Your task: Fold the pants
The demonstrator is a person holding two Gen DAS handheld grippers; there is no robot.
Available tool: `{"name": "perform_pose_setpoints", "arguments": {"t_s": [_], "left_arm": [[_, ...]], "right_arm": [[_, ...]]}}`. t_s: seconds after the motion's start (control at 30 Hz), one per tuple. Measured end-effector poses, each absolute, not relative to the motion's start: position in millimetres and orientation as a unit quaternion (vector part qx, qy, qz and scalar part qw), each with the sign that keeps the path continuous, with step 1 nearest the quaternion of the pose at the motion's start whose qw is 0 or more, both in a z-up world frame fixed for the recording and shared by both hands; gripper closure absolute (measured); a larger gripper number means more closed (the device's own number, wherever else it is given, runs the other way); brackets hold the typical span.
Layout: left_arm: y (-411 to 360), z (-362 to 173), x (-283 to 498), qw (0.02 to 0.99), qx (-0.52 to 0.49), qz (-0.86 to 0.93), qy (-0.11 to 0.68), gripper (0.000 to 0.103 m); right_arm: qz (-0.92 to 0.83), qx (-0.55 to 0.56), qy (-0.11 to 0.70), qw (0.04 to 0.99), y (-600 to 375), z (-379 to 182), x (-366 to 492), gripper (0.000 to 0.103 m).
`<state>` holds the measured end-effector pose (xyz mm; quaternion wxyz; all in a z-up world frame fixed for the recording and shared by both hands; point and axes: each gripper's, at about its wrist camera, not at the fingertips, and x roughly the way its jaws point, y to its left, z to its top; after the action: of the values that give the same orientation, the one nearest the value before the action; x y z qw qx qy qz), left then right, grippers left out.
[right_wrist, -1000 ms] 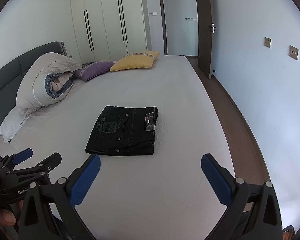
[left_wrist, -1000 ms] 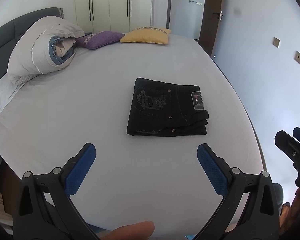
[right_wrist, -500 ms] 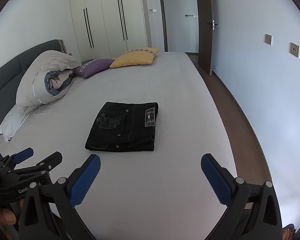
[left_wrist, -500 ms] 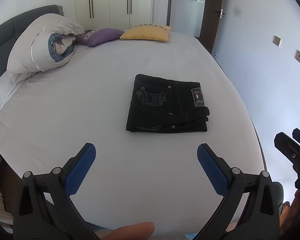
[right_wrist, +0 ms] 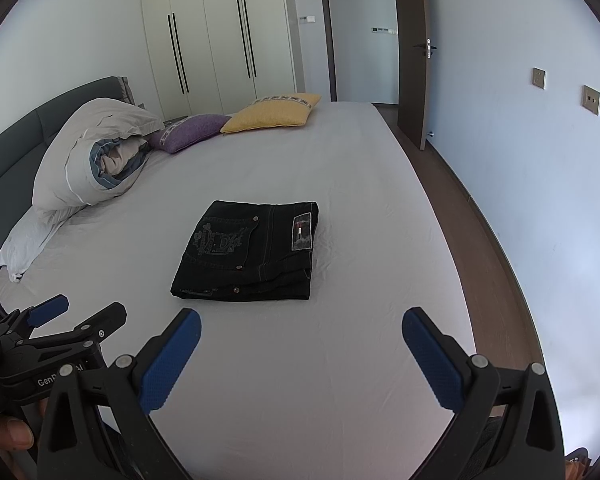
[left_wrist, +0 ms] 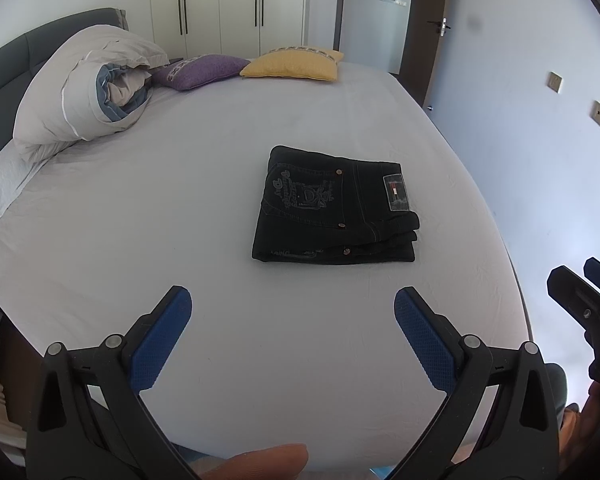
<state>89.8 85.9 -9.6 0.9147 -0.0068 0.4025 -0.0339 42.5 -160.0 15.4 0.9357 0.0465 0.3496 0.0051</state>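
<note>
Black pants [left_wrist: 336, 208] [right_wrist: 252, 254] lie folded into a compact rectangle on the grey bed sheet [left_wrist: 140, 208], back pocket embroidery and waist label facing up. My left gripper [left_wrist: 292, 304] hangs open above the near part of the bed, well short of the pants, nothing between its blue pads. My right gripper [right_wrist: 300, 326] is open too, likewise held back from the pants and empty. Each gripper shows at the edge of the other's view: the right gripper's tip [left_wrist: 580, 292] and the left gripper's tip [right_wrist: 76, 316].
A rolled duvet [left_wrist: 88, 88] and white pillow [left_wrist: 4, 184] lie at the left by the dark headboard. Purple cushion [left_wrist: 204, 70] and yellow cushion [left_wrist: 296, 65] sit at the far end. Wardrobe [right_wrist: 216, 36] and open door [right_wrist: 412, 52] stand behind; wooden floor [right_wrist: 488, 240] runs along the bed's right side.
Both grippers stayed open and drew slightly back and up; the folded pants did not move on the bed.
</note>
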Motion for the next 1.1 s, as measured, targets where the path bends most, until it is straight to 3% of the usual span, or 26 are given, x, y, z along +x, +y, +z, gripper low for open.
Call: {"name": "perform_pose_setpoints", "arguments": {"t_s": [1.1], "left_arm": [[81.5,-15.3,86.0,0.914,-0.008,-0.037,0.405,0.0]], "right_arm": [[0.007,0.046,0.352,0.935,-158.1,10.7,41.5,0.0]]}}
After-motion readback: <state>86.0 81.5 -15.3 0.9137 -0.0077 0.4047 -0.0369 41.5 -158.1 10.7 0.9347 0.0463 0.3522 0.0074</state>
